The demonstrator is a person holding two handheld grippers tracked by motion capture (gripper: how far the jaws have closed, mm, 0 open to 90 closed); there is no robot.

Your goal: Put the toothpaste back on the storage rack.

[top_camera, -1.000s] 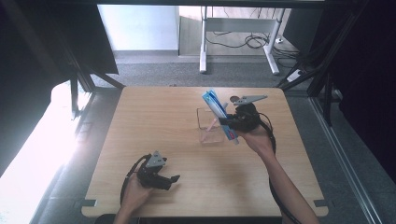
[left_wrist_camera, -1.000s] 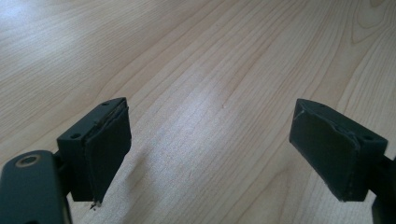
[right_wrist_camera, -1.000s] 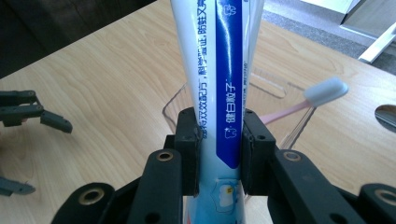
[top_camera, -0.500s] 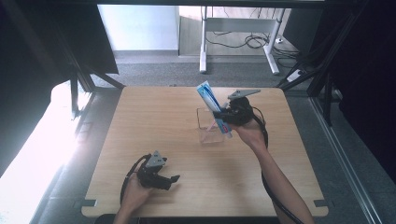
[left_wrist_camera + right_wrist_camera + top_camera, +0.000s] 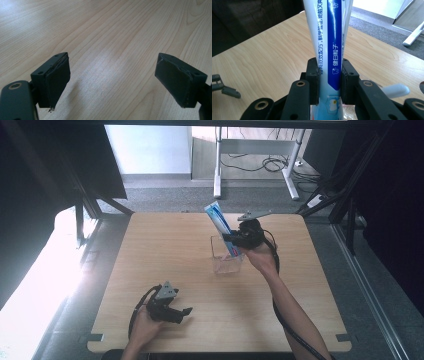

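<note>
Desk: a pale wood-grain desk (image 5: 150, 260) with rounded corners and small notches along its near edge, standing on grey carpeted floor (image 5: 165, 195).
Right gripper: the right gripper (image 5: 235, 241), black with a grey three-cornered plate on top, is held above the far middle of the desk by the person's right hand (image 5: 260, 257); its jaws are closed flat against both sides of a toothpaste tube (image 5: 329, 50).
Toothpaste tube: glossy white and light blue plastic with a dark blue stripe and printed characters, tapering wide at the crimped top and leaning up toward the far left in the high view; its lower end goes down into a clear box (image 5: 226, 255).
Clear box: small, transparent and square-sided, open at the top, standing on the desk just beside the right gripper.
Left gripper: the left gripper (image 5: 181, 312) rests low near the desk's front left edge in the person's left hand (image 5: 145, 327); its two matte black rectangular jaws stand wide apart with bare wood between them and nothing held.
Background: a white metal table frame (image 5: 220, 165) and loose black cables (image 5: 270, 165) on the floor beyond the desk.
</note>
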